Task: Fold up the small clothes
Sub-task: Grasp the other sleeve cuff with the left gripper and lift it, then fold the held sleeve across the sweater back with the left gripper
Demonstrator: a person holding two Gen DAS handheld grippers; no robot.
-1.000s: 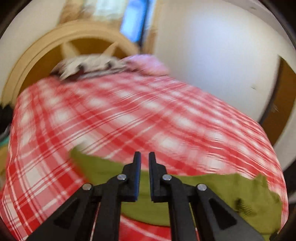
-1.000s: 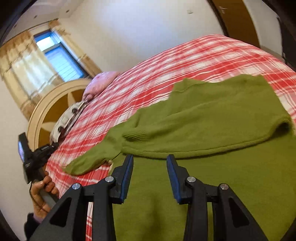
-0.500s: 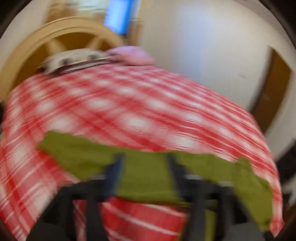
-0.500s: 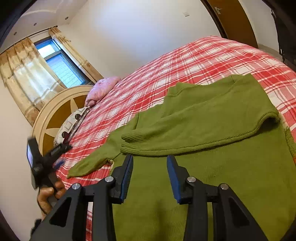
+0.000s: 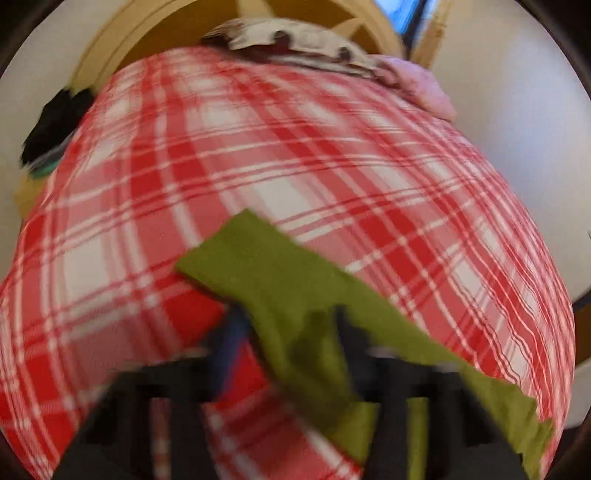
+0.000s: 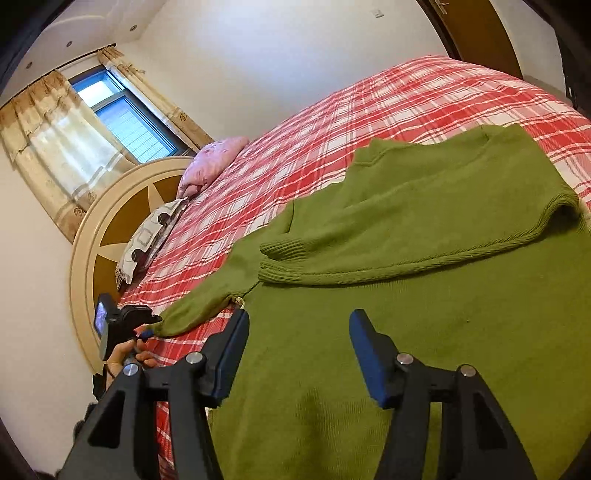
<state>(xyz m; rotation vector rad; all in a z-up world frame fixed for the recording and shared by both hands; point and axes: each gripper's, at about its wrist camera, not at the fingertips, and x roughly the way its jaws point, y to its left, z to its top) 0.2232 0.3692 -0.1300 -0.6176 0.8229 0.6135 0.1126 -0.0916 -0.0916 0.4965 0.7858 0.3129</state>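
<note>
A green knit sweater [image 6: 424, 302] lies on the red plaid bed [image 6: 424, 96], its upper part folded over the body. One sleeve [image 6: 207, 302] stretches toward the headboard. In the blurred left wrist view that sleeve [image 5: 266, 266] runs between the jaws of my left gripper [image 5: 286, 325], which are closing; a strip of bedspread still shows beside one pad. The right wrist view shows the left gripper [image 6: 147, 330] at the sleeve's cuff, held by a hand [image 6: 125, 354]. My right gripper [image 6: 299, 332] hovers over the sweater's body, jaws opening, nothing between them.
A round cream and brown headboard [image 6: 110, 229] stands at the bed's head with a patterned pillow [image 6: 147, 240] and a pink pillow [image 6: 210, 162]. A curtained window [image 6: 122, 122] is behind. A brown door [image 6: 476, 33] is at the far right. Dark items [image 5: 55, 125] lie beside the bed.
My left gripper swung down onto the sleeve's end, rolled, and went from shut to spread around the sleeve. My right gripper's jaws widened while it stayed over the sweater.
</note>
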